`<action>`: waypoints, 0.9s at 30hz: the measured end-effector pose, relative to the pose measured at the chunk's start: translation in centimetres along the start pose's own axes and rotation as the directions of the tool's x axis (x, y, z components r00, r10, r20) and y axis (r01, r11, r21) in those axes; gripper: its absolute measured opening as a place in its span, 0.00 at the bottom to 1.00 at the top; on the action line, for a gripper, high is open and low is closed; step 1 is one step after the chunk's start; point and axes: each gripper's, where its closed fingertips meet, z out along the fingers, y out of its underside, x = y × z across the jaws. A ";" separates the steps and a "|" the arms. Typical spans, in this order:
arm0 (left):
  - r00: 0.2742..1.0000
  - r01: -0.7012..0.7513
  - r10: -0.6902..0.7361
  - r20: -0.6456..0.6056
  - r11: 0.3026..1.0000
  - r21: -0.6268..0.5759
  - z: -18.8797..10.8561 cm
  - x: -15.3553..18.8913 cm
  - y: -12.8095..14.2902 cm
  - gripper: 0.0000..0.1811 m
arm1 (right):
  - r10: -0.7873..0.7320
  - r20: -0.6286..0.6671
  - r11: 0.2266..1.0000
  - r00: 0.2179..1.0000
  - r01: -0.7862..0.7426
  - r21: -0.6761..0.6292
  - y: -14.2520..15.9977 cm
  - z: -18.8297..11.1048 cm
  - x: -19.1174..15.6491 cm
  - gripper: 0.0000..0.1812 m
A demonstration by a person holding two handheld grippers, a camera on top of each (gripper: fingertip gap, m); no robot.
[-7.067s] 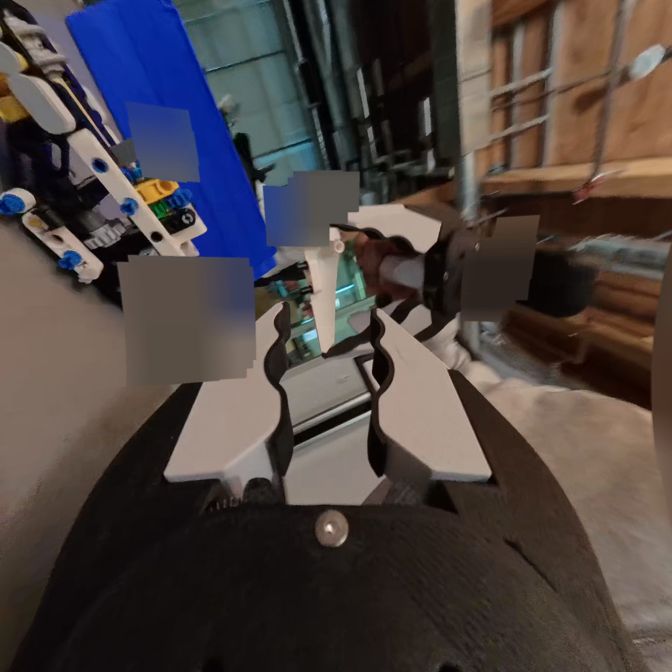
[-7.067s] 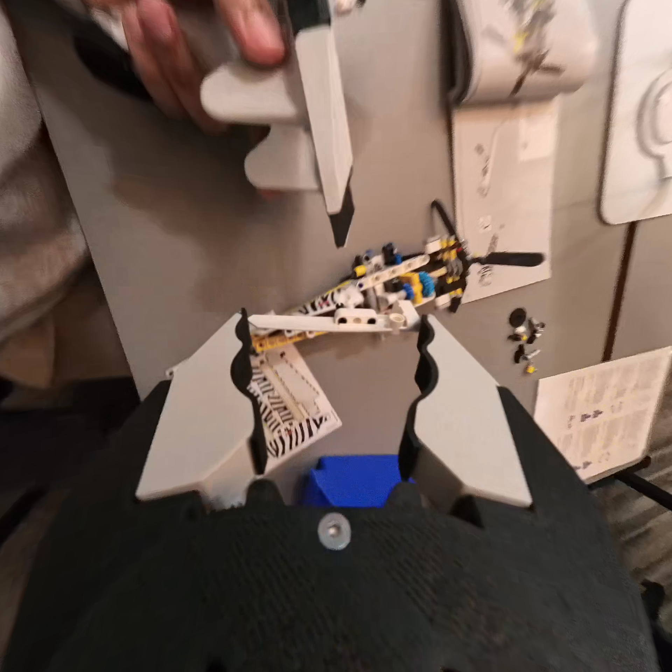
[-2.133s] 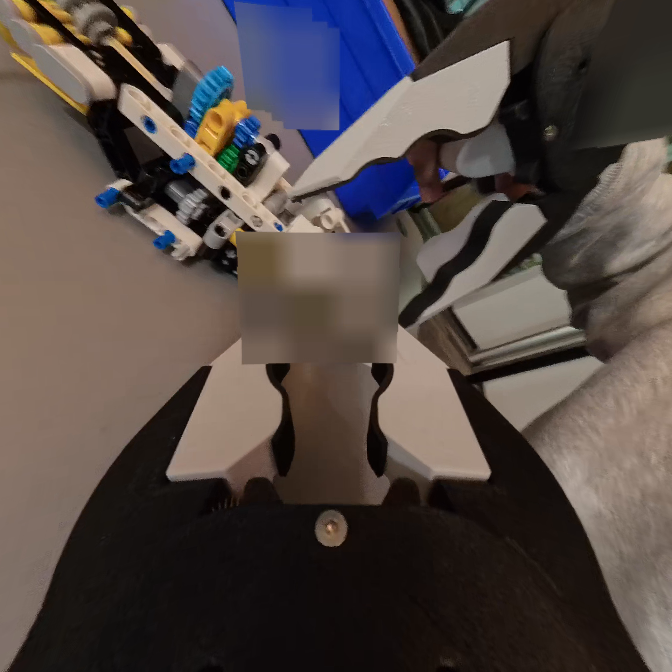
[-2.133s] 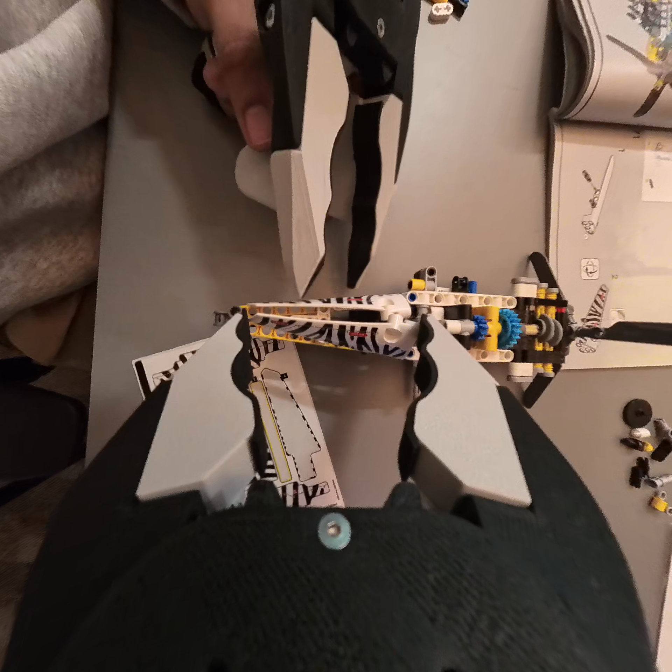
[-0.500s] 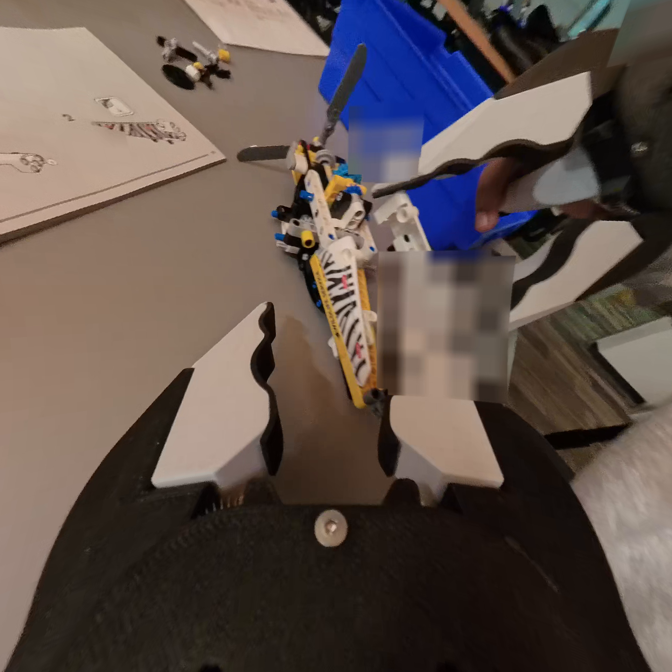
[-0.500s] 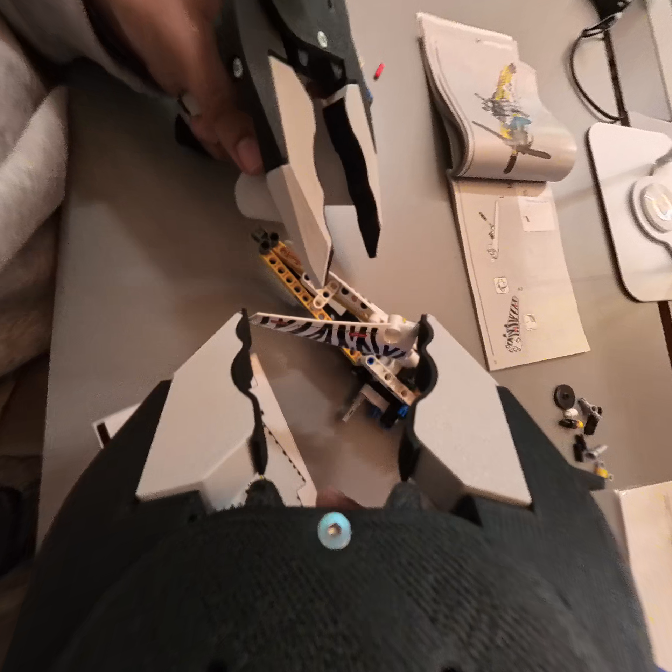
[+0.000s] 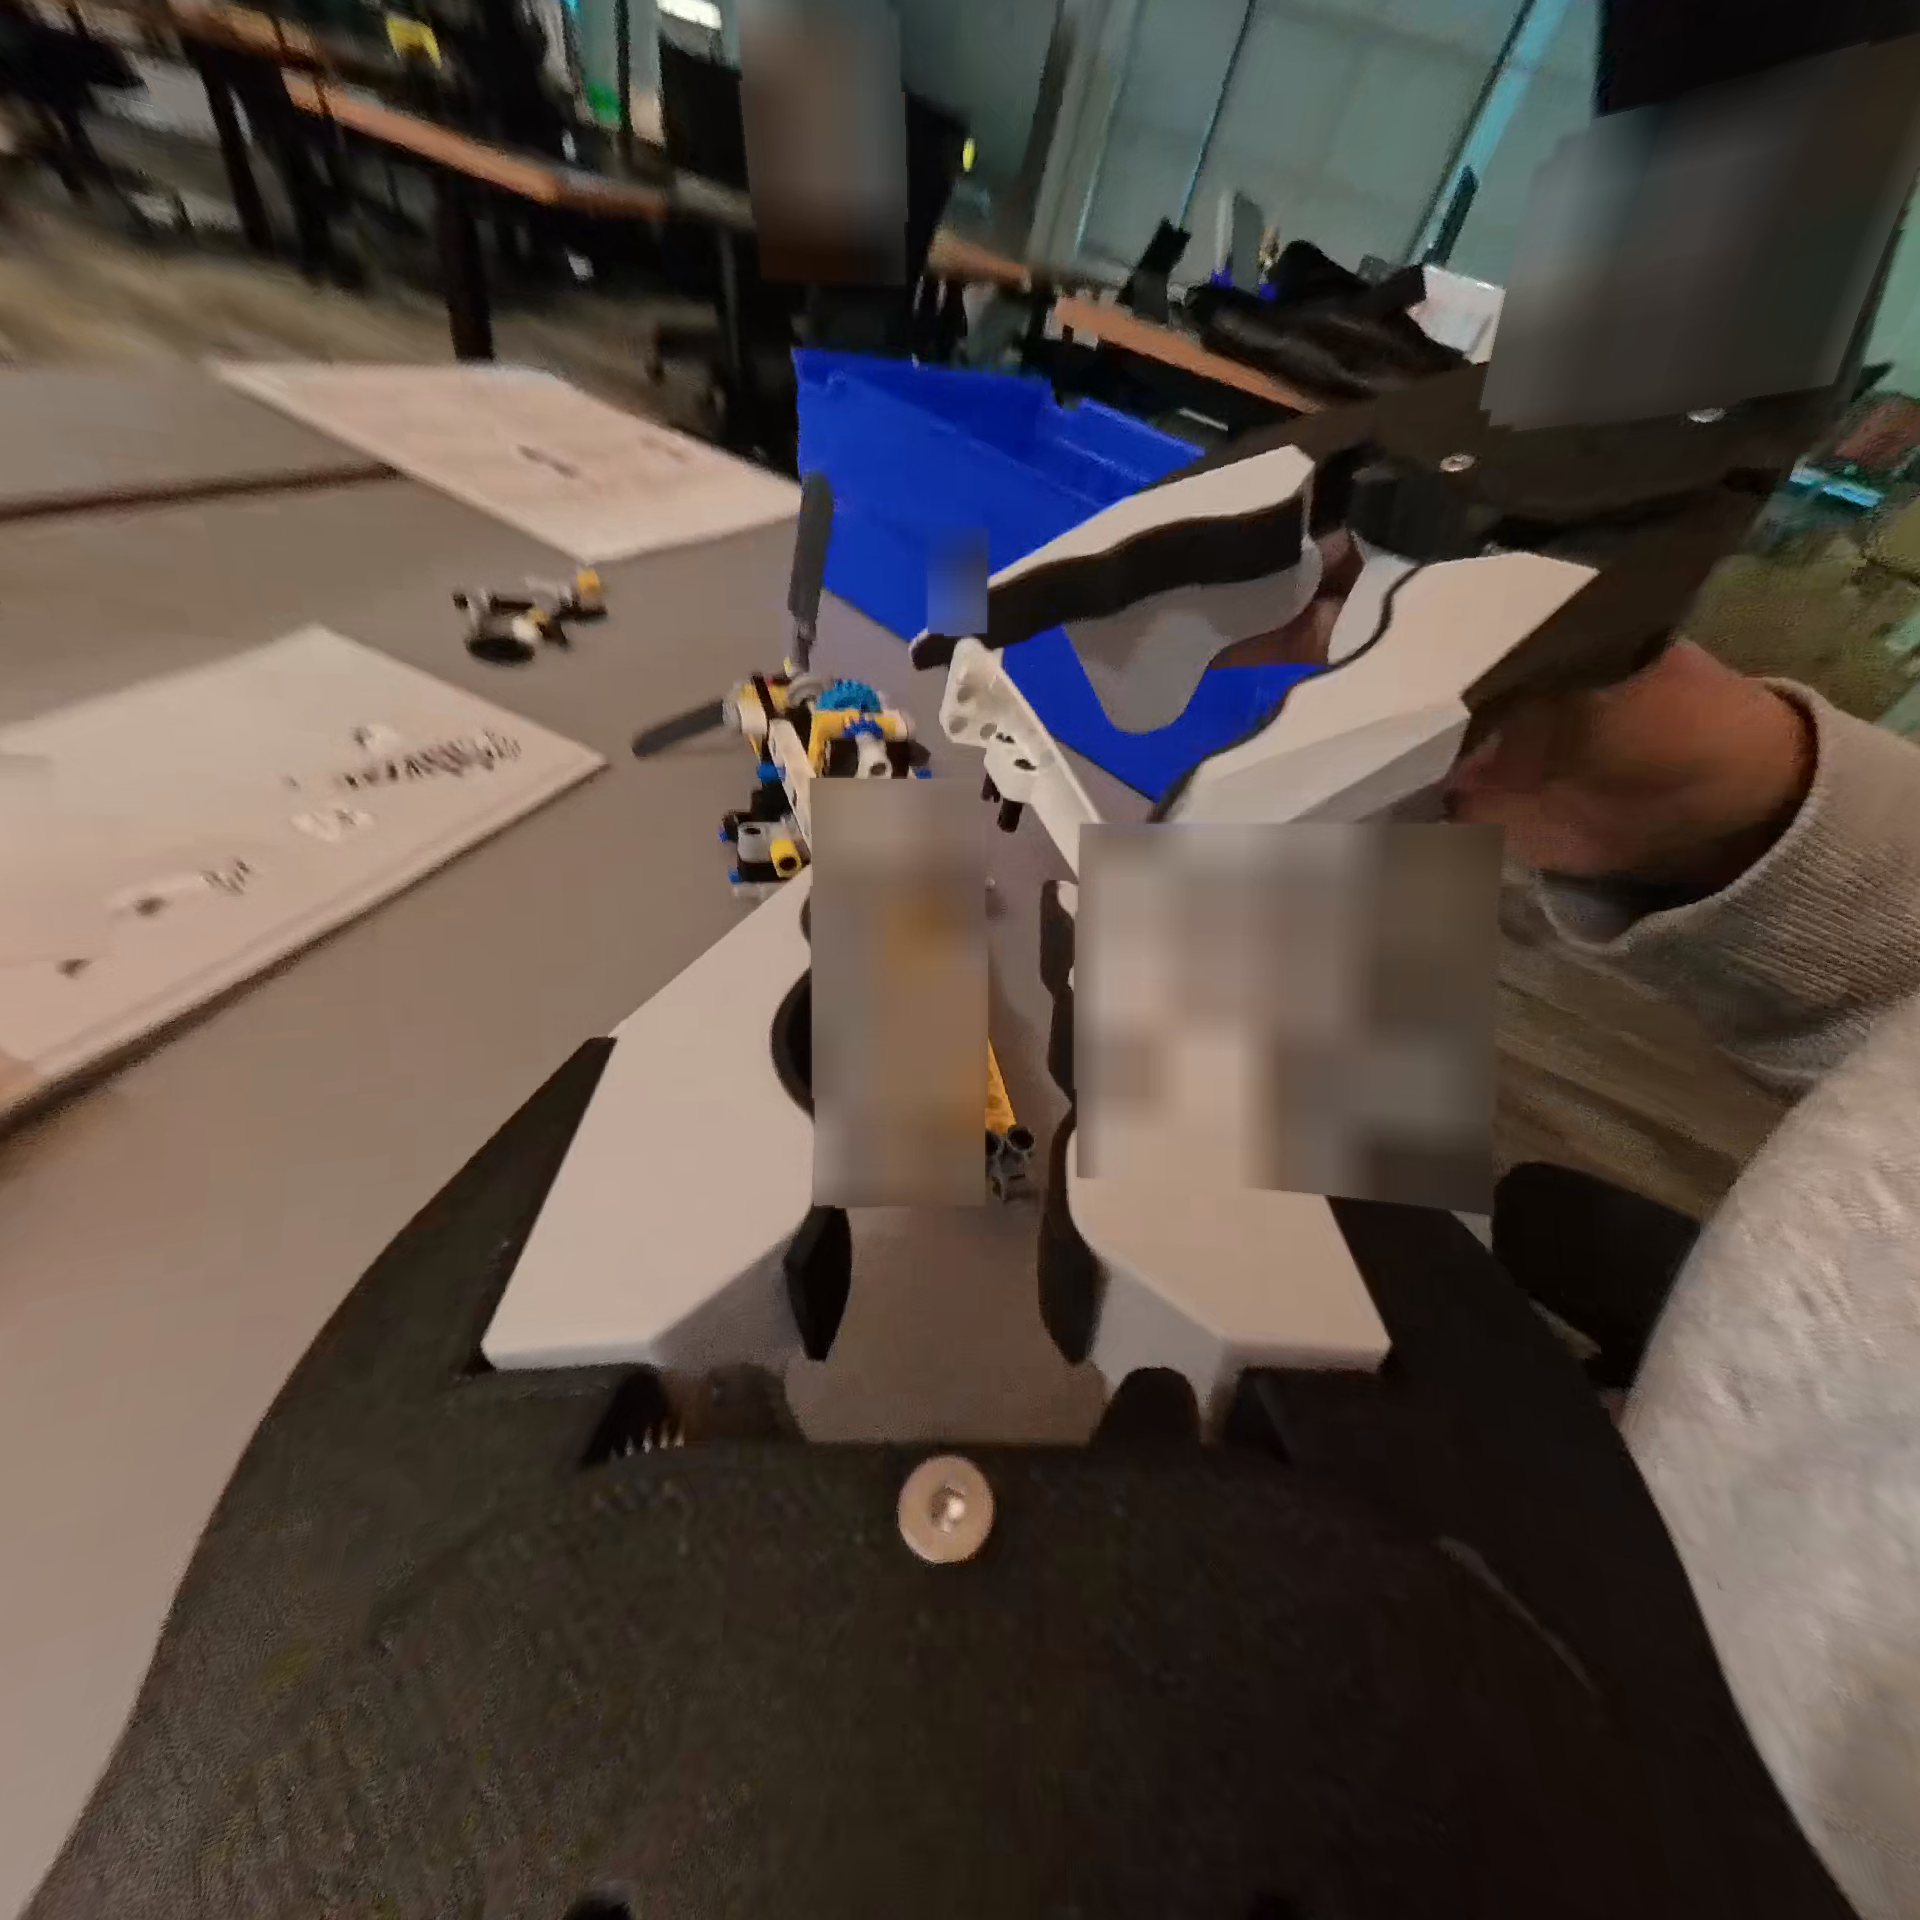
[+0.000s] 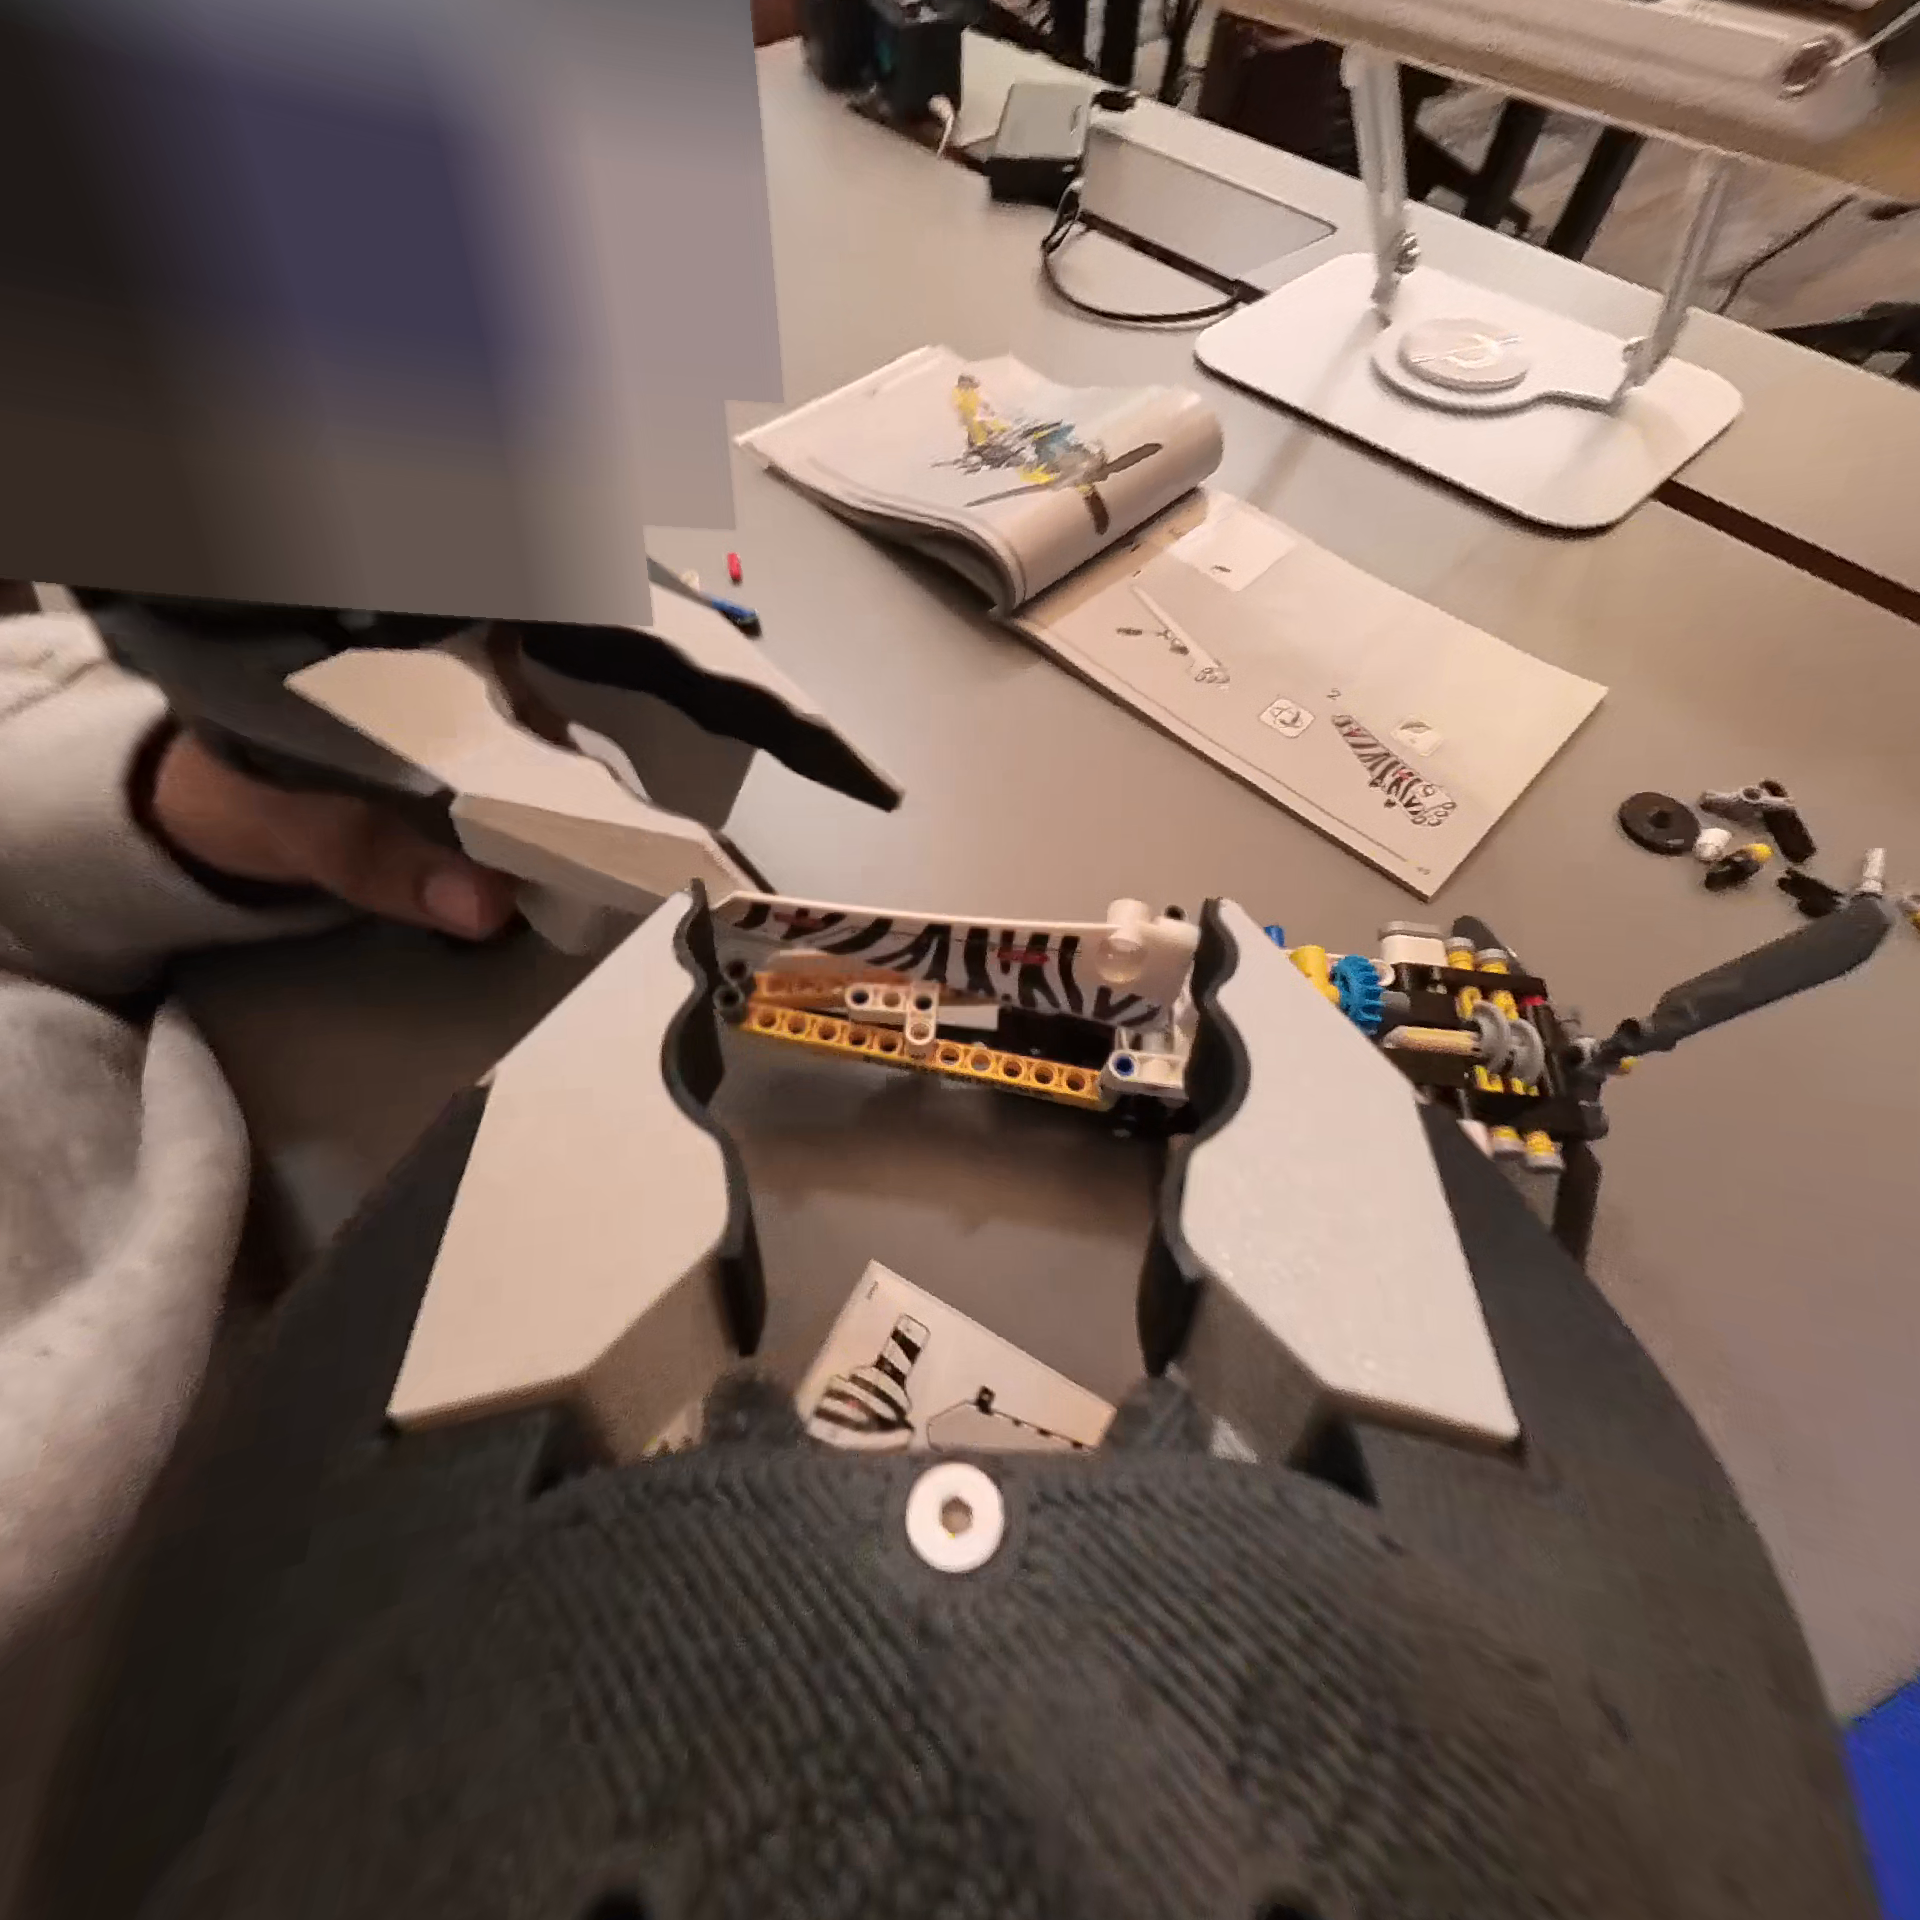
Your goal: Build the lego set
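Observation:
The lego plane model [image 8: 1455, 1023] lies on the grey table [image 8: 987, 831], propeller to the right and yellow tail beam [image 8: 935, 1055] to the left. My right gripper [image 8: 951, 914] is shut on a white zebra-striped panel [image 8: 935, 945], held by its ends just above the tail beam. My left gripper [image 8: 800, 831] is open, its tips by the panel's left end. In the left wrist view the left gripper [image 7: 925, 894] straddles the model's tail [image 7: 1008, 1143]. The right gripper [image 7: 1039, 727] holds the panel [image 7: 982, 717] beyond it. Blur patches hide much of the tail.
An open instruction booklet [image 8: 1299, 675] lies behind the model, with small loose parts [image 8: 1714, 831] to its right. A sticker sheet [image 8: 935, 1371] lies under my right gripper. A white lamp base [image 8: 1475, 384] stands far back. A blue bin [image 7: 935, 468] stands at the table's edge.
The right gripper has brought the zebra panel level over the tail beam. The left gripper has dropped lower along the tail, its jaws a little narrower. The model has turned on the table.

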 end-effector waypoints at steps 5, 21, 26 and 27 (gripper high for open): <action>0.988 -0.149 0.149 0.033 0.989 0.003 -0.6 0.8 -0.1 0.12 | 0.045 -0.032 0.999 0.998 -0.046 -0.009 -0.1 0.0 -0.2 0.50; 0.957 0.172 -0.263 -0.126 0.857 -0.486 2.4 2.3 2.0 0.02 | -0.341 -0.086 0.937 0.936 0.332 -0.107 2.8 1.2 -2.2 0.51; 0.932 0.192 -0.309 -0.189 0.863 -0.467 2.7 3.1 1.0 0.02 | -0.290 -0.053 0.957 0.956 0.290 -0.002 2.0 0.1 -2.3 0.51; 0.923 0.198 -0.322 -0.208 0.864 -0.462 2.7 3.3 0.6 0.00 | -0.285 -0.052 0.958 0.957 0.286 0.020 1.8 -0.1 -2.2 0.51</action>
